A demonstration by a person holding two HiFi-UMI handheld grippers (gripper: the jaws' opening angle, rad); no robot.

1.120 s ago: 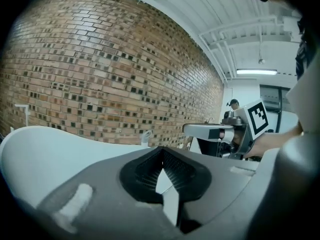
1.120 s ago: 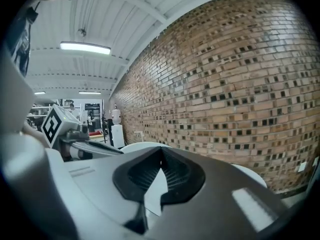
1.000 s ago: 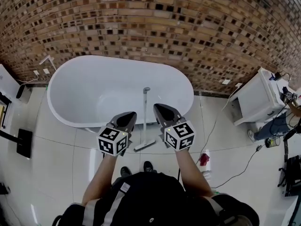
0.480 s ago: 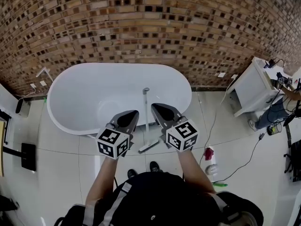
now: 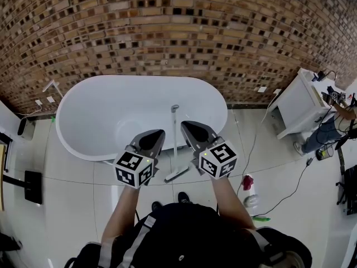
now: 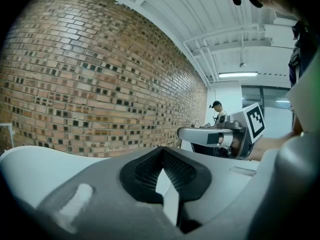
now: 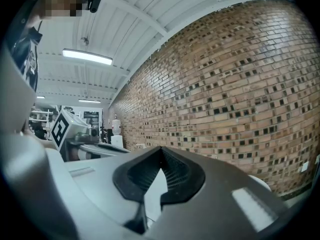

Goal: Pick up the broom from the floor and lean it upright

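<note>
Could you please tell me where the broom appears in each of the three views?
Head view: the broom is in the centre, between the left gripper and the right gripper.
Left gripper view: not in it.
Right gripper view: not in it.
Shared landmark: the brick wall, at the top of the head view, on the left in the left gripper view, on the right in the right gripper view.

Bathtub (image 5: 100,116) blocks everything from 10 to 2 o'clock, and the brick wall (image 5: 178,32) closes off the space behind it. The broom (image 5: 175,149) stands at 12 o'clock by the tub's near side, in the narrow gap between the left tongs (image 5: 158,134) and right tongs (image 5: 187,127), with little clearance either side. Floor (image 5: 72,205) is open toward 9 o'clock, up to a black box (image 5: 32,186). At 3 o'clock are a red bottle (image 5: 248,182) and a cable (image 5: 290,191), with a white cabinet (image 5: 301,108) beyond.
</note>
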